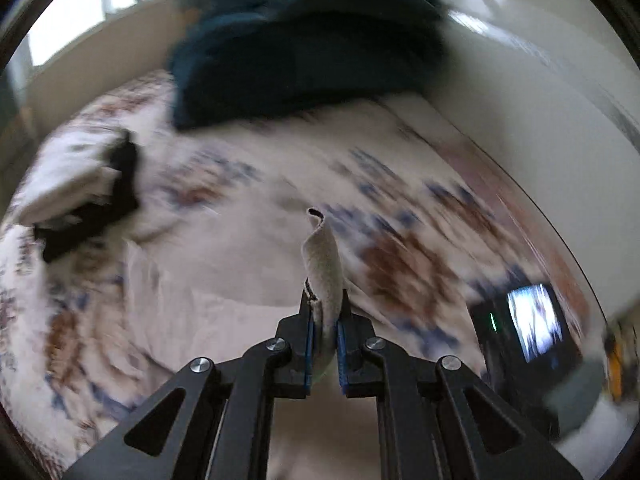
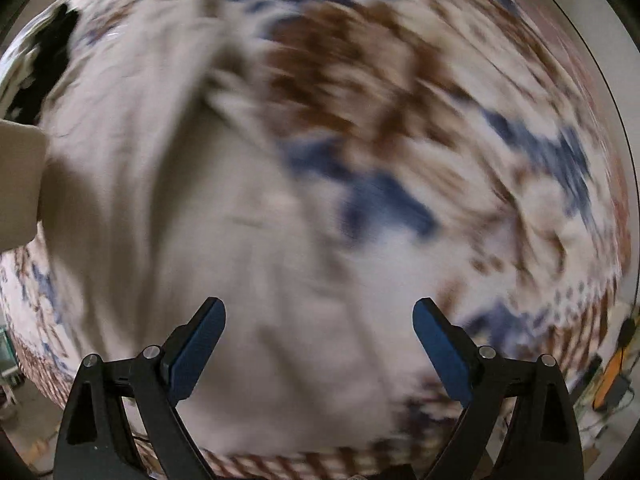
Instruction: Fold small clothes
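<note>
My left gripper (image 1: 325, 300) is shut on an edge of a pale beige garment (image 1: 324, 256), whose corner sticks up between the blue pads. The rest of the garment (image 1: 224, 280) lies spread on the patterned bedspread (image 1: 420, 216) below. In the right wrist view the pale garment (image 2: 224, 208) covers the left and middle of the bed. My right gripper (image 2: 319, 312) is open and empty above it. Both views are motion-blurred.
A dark teal blanket pile (image 1: 304, 52) lies at the head of the bed. A stack of folded white and black clothes (image 1: 84, 196) sits at the left. A dark screen (image 1: 532, 328) stands at the right, beside a white wall (image 1: 520, 92).
</note>
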A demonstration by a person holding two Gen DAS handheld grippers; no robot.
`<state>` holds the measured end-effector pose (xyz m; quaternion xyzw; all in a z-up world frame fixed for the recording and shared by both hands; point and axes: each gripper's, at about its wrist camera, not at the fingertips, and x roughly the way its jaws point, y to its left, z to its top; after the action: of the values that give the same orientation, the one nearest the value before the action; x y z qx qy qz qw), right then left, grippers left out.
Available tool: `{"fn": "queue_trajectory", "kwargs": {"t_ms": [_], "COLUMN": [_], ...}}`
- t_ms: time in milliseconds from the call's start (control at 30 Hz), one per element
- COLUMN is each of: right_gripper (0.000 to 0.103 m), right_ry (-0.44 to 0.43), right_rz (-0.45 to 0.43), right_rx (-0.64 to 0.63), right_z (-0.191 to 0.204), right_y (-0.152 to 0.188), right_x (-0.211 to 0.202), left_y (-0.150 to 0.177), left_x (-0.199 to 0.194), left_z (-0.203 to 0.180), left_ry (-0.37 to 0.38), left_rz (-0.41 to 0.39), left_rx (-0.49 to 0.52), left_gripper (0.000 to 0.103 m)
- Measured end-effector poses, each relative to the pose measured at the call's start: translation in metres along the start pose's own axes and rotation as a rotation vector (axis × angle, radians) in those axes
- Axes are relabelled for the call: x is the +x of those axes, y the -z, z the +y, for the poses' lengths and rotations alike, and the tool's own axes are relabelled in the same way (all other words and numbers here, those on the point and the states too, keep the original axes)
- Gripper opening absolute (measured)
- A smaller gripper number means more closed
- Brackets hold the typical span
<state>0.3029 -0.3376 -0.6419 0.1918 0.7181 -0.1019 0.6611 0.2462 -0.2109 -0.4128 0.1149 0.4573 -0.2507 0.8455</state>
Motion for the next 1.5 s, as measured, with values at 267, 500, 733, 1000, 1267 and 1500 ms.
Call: {"fn": "queue_trajectory", "kwargs": {"t_ms": [267,500,733,1000,1267,1500], "right_gripper": [0.096,0.096,0.096,0.096,0.096,0.096], "right_ry": [-0.077,-0.226,-0.246,-0.031,-0.219,-0.165], "right_rz": [0.052,0.001,0.019,0.191,-0.055,-0.135], "right_rx": [0.078,0.078,-0.188,-0.191,-0.018,-0.056], "right_z": [-0.069,-0.115,-0.058,-0.056,-0.048,0.038], "right_y": [0.023,0.042,0.051,0.032,-0.095,-0.235], "right_x": [0.007,-0.024,-0.023,0.000,-0.083,-0.077], "left_y": [0.071,0.096,0.081,-0.008,-0.060,-0.034], "left_x": [0.035,0.014,0.017,0.073,0.176,0.195], "left_z": [-0.046,0.009,0.111,0.231,0.288,0.333], "left_ry": [0.070,0.141,-0.077,-0.218,-0.326,-0.392], "left_rz": [0.276,0.312,0.291,0.194,0.265,0.313], "left_rx": [0.099,-0.119,-0.344,-0.539,-0.426,-0.402], "left_gripper": [0.012,0.093,0.093,0.093,0.093,0.096]}}
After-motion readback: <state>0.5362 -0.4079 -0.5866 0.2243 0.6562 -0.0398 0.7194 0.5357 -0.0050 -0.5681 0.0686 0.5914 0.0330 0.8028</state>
